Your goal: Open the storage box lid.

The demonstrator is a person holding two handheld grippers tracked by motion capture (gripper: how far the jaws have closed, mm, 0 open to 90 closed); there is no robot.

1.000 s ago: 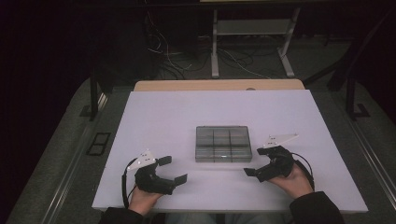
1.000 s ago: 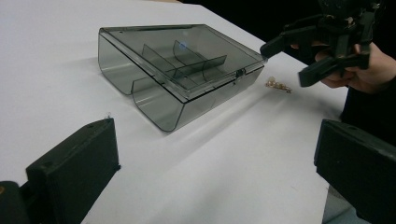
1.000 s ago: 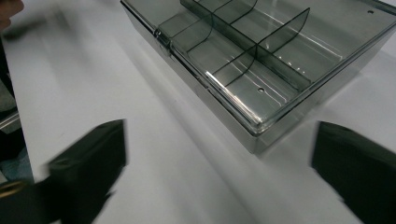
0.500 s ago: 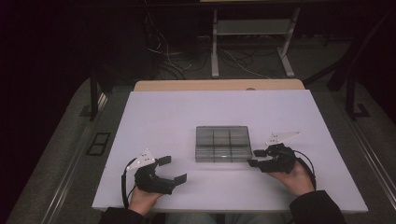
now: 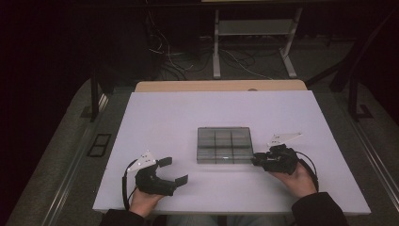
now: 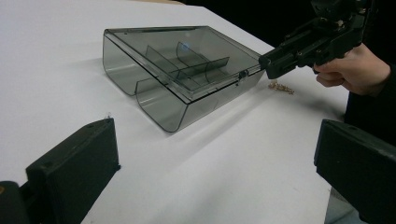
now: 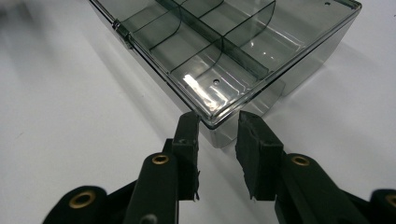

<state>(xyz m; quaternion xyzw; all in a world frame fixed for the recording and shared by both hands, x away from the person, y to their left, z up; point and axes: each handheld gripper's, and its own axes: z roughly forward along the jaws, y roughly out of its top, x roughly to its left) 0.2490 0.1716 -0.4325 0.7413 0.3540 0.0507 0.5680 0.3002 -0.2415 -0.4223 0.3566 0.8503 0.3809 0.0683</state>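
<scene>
A smoky clear plastic compartment box point(image 5: 224, 145) lies flat in the middle of a white worktop point(image 5: 179, 117), its lid shut and its inner dividers showing through the top. A person sits at the near edge with a hand-held gripper in each hand.

The right hand-held gripper point(image 5: 258, 160) sits at the box's near right corner. Its jaws have just been closing: a second ago they stood wide, and now they are narrowed to a small gap. In the right gripper view that corner of the box point(image 7: 219, 51) lies just ahead of the two black jaw tips point(image 7: 217, 126), roughly in line with the gap; whether the pads already press on the plastic cannot be told, and they look just short of it. Neither hand has shifted its place across the earlier pictures.

The left hand-held gripper point(image 5: 175, 170) rests on the worktop near the left, well apart from the box, jaws wide and holding nothing. Its own view shows the box's clasp point(image 6: 242, 74) on the near side and a small scatter of tiny metal bits point(image 6: 281, 87) just beside the right gripper.

The narrowing probably means a grip on the corner or lid edge is being set up, likely to steady or open the box.
</scene>
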